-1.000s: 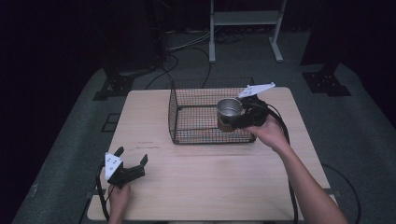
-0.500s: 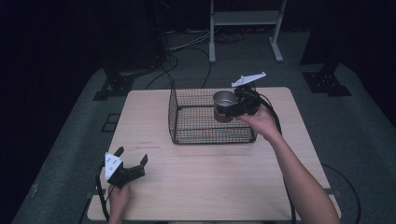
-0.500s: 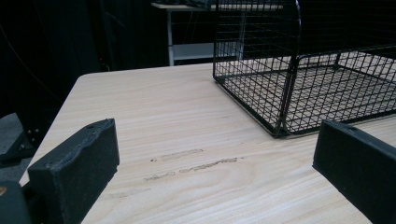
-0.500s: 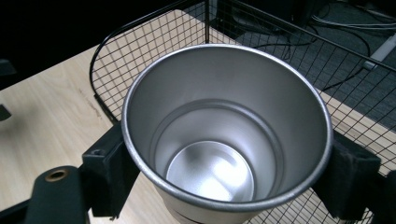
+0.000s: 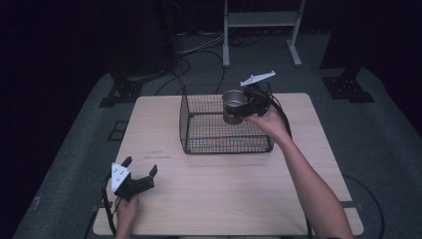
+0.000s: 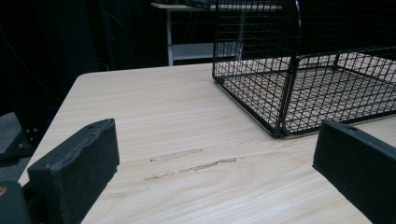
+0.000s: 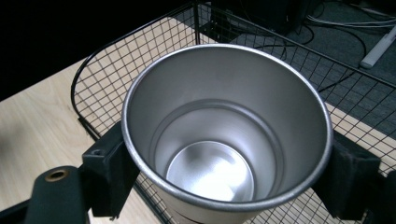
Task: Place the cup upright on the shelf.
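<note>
- The steel cup (image 5: 233, 102) is held upright over the far right part of the black wire basket (image 5: 199, 130), above its floor; the step in hand is judged to be setting the cup down inside.
- It is best lowered straight and kept level, so that its base clears the mesh walls and is seated flat on the grid before the grip is eased (a tilted cup would likely tip on the wires).
- The right gripper (image 5: 244, 105) is closed on the cup: in the right gripper view both pads (image 7: 109, 170) are pressed against the wall just below the rim.
- The left gripper (image 5: 140, 172) is rested on the wooden table (image 5: 224, 199) near its front left corner, jaws spread wide and nothing held between them.
</note>
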Demonstrator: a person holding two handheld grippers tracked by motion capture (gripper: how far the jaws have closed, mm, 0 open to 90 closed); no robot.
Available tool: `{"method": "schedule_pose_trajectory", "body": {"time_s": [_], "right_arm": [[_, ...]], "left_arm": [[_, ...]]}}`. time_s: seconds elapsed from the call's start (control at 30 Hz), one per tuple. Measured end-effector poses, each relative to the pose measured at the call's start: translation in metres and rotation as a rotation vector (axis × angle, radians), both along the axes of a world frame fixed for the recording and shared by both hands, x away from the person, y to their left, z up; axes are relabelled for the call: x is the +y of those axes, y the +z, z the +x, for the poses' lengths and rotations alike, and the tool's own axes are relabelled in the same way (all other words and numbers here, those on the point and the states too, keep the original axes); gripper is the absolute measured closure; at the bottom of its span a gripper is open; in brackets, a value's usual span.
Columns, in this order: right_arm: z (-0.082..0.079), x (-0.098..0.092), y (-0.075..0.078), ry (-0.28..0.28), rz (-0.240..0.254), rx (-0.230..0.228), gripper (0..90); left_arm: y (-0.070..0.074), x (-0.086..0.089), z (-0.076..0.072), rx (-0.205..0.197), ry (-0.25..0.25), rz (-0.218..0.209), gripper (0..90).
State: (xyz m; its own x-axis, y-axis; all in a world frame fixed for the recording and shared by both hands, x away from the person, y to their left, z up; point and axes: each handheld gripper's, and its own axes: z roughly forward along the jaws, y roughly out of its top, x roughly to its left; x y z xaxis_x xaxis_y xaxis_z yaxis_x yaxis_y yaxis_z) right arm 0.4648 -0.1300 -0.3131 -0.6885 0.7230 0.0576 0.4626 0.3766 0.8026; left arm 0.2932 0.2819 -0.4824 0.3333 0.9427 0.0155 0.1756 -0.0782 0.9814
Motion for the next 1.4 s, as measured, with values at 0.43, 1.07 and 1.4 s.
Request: {"method": "schedule_pose_trajectory", "body": {"time_s": [0.43, 1.07, 1.4], "right_arm": [[0.024, 0.011, -0.007, -0.044, -0.017, 0.007, 18.0], [0.055, 0.026, -0.039, -0.072, -0.053, 0.079, 17.9], [0.064, 0.028, -0.054, -0.082, -0.069, 0.100, 17.9]], "left_arm": [[0.000, 0.000, 0.000, -0.001, -0.001, 0.000, 0.0], [0.000, 0.000, 0.000, 0.001, -0.003, -0.009, 0.0], [0.000, 0.000, 0.000, 0.001, -0.005, -0.004, 0.0]]}}
